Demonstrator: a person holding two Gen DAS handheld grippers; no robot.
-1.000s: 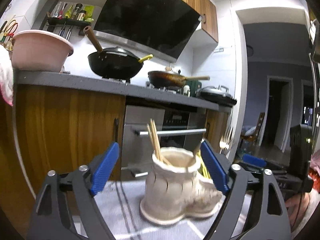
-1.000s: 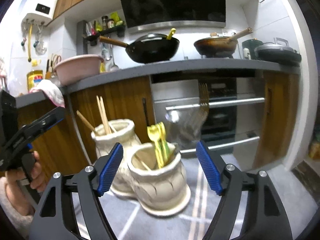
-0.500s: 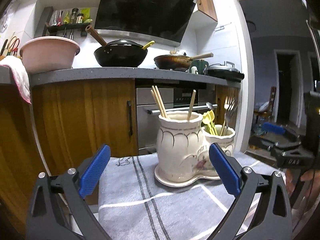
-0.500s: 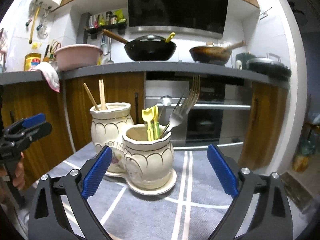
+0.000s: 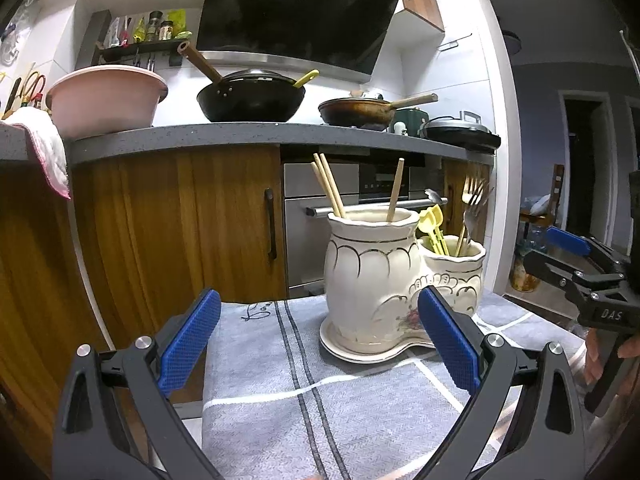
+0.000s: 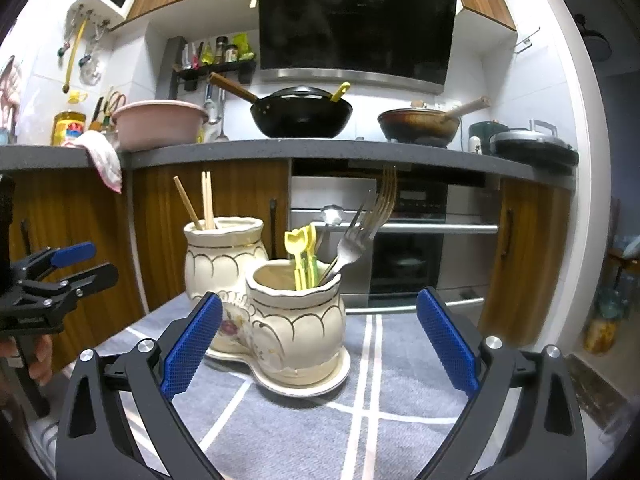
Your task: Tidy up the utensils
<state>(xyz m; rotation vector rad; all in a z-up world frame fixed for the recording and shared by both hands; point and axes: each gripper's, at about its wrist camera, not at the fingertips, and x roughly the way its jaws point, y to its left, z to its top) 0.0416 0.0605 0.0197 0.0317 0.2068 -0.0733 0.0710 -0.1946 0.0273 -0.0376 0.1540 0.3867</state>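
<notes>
A cream ceramic double holder stands on a grey cloth. Its tall pot (image 5: 370,272) (image 6: 224,256) holds wooden chopsticks (image 5: 330,190) (image 6: 207,200). Its short pot (image 5: 454,272) (image 6: 296,316) holds yellow picks (image 6: 302,254) (image 5: 434,228) and metal forks (image 6: 372,216) (image 5: 472,204). My left gripper (image 5: 318,344) is open and empty, set back from the holder. My right gripper (image 6: 318,344) is open and empty, also set back. Each gripper shows at the edge of the other's view (image 5: 576,268) (image 6: 52,276).
The grey striped cloth (image 5: 280,392) (image 6: 376,396) covers the table. Behind stand wooden cabinets (image 5: 176,224), an oven (image 6: 408,240) and a counter with a pink basin (image 5: 106,100), a black wok (image 6: 302,114) and a pan (image 5: 360,110).
Both grippers have drawn back and risen from around the holder. The holder now sits farther away. The forks stand in the short pot.
</notes>
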